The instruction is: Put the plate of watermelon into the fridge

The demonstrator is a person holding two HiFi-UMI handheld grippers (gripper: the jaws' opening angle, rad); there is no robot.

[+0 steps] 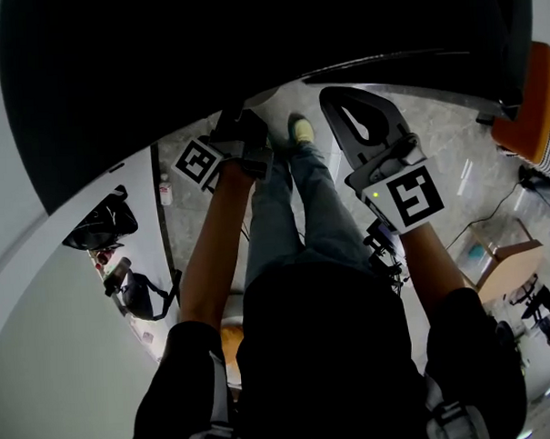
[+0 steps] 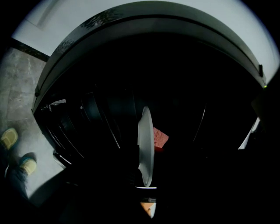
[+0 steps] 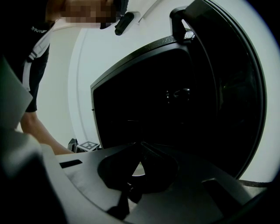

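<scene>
The white plate (image 2: 145,146) shows edge-on in the left gripper view, with a pink-red piece of watermelon (image 2: 160,139) on its right face. My left gripper (image 2: 146,184) is shut on the plate's near rim; its jaws are lost in the dark. Plate and gripper are inside the black fridge (image 2: 144,65). In the head view the left gripper (image 1: 242,138) reaches under the dark fridge front, and the plate is hidden there. My right gripper (image 1: 362,119) is raised beside it, jaws closed tip to tip with nothing between them. The right gripper (image 3: 140,146) faces the fridge opening.
The open fridge door (image 3: 227,87) with its handle (image 3: 180,19) stands to the right. Wire racks (image 2: 87,122) line the fridge's left inside. The person's shoes (image 1: 300,129) stand on grey floor tiles close to the fridge. A cardboard box (image 1: 509,263) lies at the right.
</scene>
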